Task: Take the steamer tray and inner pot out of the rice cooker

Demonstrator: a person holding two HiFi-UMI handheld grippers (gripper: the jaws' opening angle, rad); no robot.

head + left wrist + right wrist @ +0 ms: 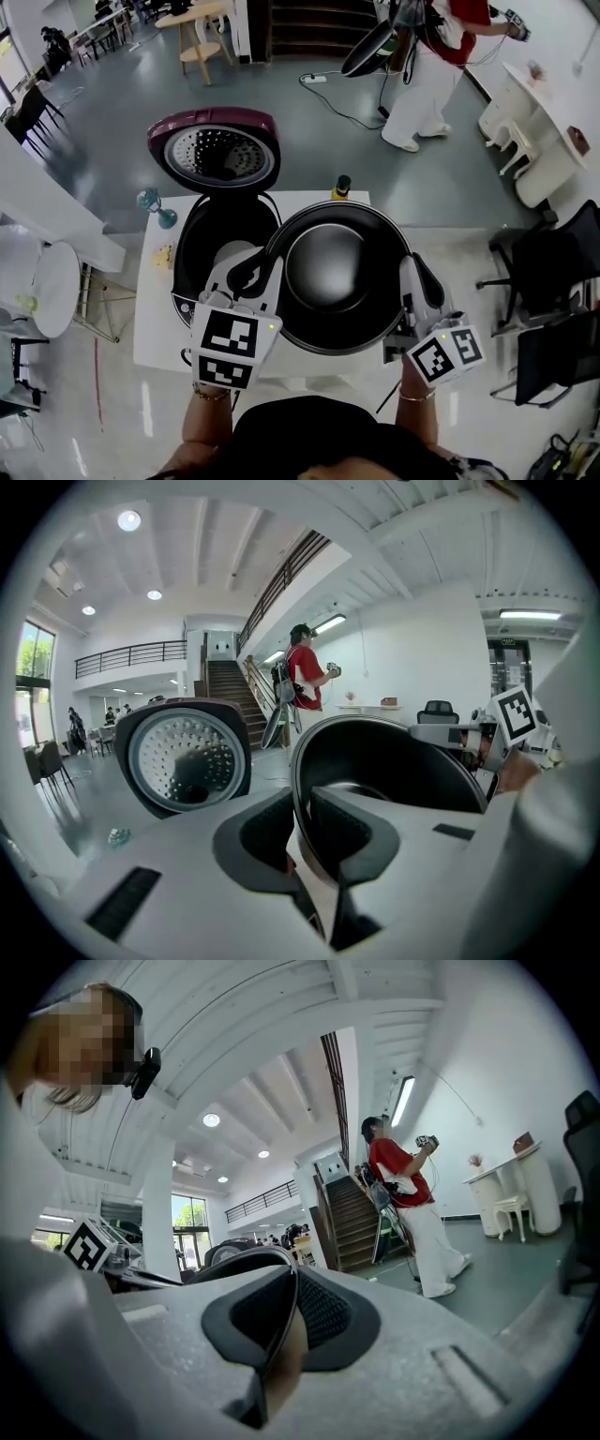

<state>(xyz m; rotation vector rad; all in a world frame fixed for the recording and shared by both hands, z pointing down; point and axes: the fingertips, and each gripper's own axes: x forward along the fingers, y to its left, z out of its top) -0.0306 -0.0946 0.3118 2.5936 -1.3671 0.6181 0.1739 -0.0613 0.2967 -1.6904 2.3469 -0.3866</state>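
Inner pot [337, 277]: left gripper [253, 272] clamped on left rim, right gripper [418, 279] clamped on opposite rim.

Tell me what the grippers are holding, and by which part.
Both hold the black round metal inner pot by its rim: the left gripper has its jaws clamped on the left side, the right gripper on the right side.

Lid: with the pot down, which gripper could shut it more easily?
Probably left: the left gripper holds the pot beside the cooker and its open lid; the right gripper is across the pot.
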